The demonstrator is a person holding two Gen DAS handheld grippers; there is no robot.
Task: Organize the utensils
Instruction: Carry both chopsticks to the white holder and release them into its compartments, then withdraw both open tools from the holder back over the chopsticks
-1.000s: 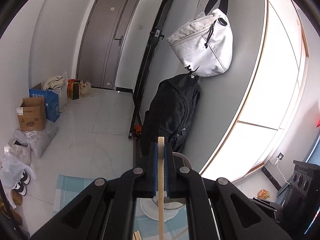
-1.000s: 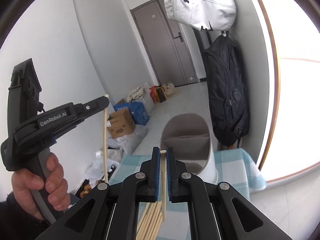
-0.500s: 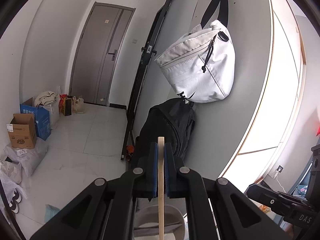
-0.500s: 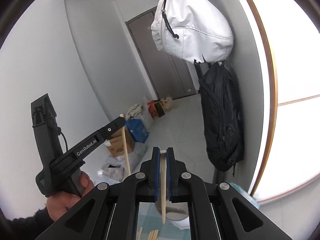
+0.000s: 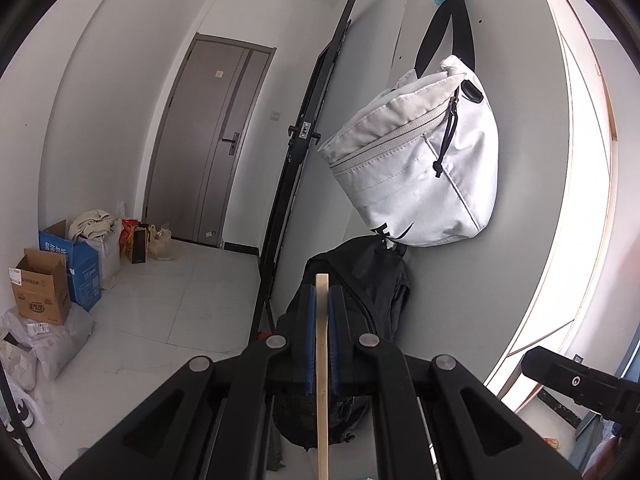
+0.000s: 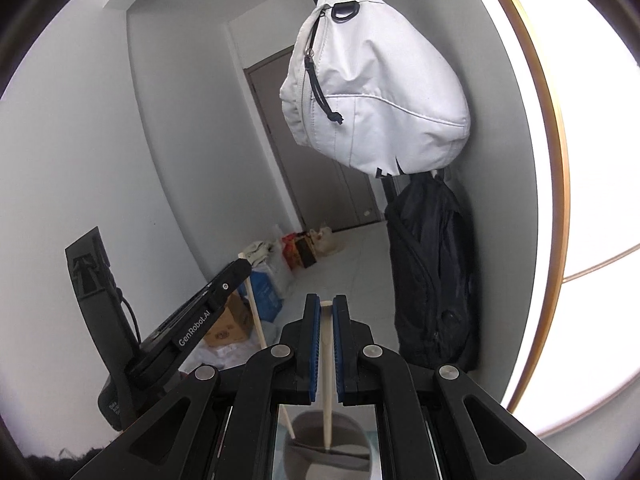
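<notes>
My left gripper point(image 5: 322, 300) is shut on a pale wooden chopstick point(image 5: 322, 380) that hangs down between its blue pads. My right gripper point(image 6: 327, 312) is shut on a second chopstick point(image 6: 327, 376), whose lower tip reaches into the grey utensil holder point(image 6: 328, 452) below. In the right wrist view the left gripper point(image 6: 236, 270) shows at left, tilted, and its chopstick point(image 6: 260, 328) slants down into the same holder. The table is hidden in both views.
A white bag point(image 5: 416, 176) and a black backpack point(image 5: 360, 312) hang on the grey wall ahead. A black stand pole point(image 5: 296, 160) leans by the wall. Boxes and bags point(image 5: 56, 280) sit on the floor near the door point(image 5: 208, 140).
Both grippers have risen and tilted upward with their chopsticks. The checked cloth and loose chopsticks have dropped out of view. The chopstick tips now hang at the holder's mouth.
</notes>
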